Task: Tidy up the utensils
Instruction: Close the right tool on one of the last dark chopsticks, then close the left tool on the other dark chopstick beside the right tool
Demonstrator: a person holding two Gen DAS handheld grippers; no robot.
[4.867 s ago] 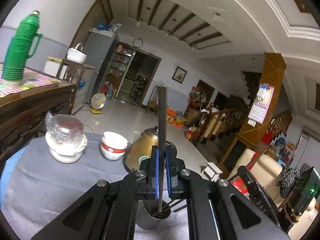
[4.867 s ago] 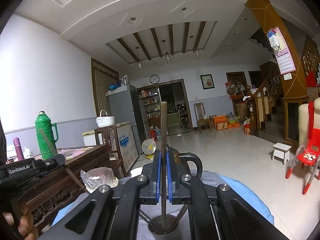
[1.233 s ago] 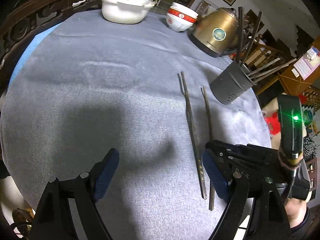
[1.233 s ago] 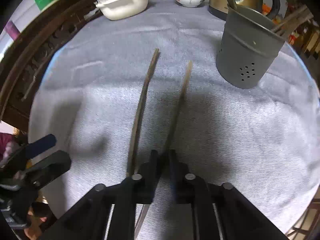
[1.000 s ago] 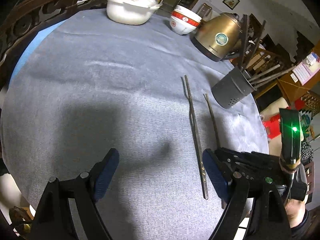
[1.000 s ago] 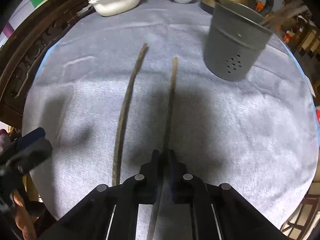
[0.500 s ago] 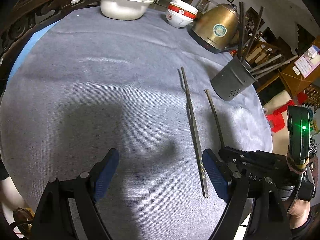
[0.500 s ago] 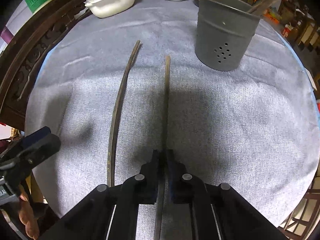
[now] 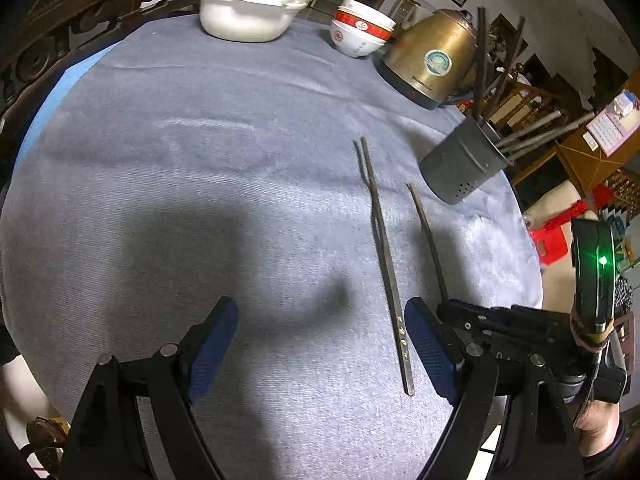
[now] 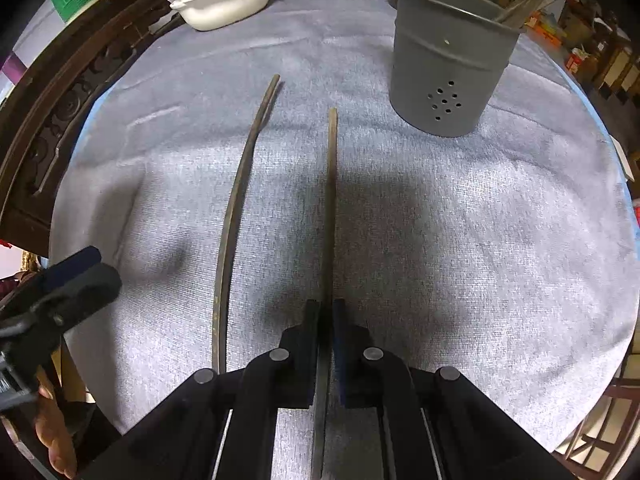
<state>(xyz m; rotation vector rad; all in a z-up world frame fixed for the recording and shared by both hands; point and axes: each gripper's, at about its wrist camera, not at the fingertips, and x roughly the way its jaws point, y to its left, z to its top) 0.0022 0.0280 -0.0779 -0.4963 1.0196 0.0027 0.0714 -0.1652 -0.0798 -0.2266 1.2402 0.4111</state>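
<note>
My right gripper (image 10: 327,312) is shut on a dark chopstick (image 10: 331,184) that points away over the grey cloth; it also shows in the left wrist view (image 9: 427,236). A second chopstick (image 10: 236,208) lies loose on the cloth to its left, also seen in the left wrist view (image 9: 386,264). A grey perforated utensil holder (image 10: 448,72) with several chopsticks stands far right, seen too in the left wrist view (image 9: 464,168). My left gripper (image 9: 320,344) is open and empty, low over the cloth, left of the loose chopstick.
A brass kettle (image 9: 432,60), stacked red-and-white bowls (image 9: 360,34) and a white tub under plastic film (image 9: 250,16) stand at the table's far edge. Carved dark wood furniture (image 10: 60,120) borders the left side. The round table's edge (image 10: 616,184) drops off on the right.
My right gripper with its chopstick has drawn slightly closer to the holder. The left gripper stays open and has barely shifted.
</note>
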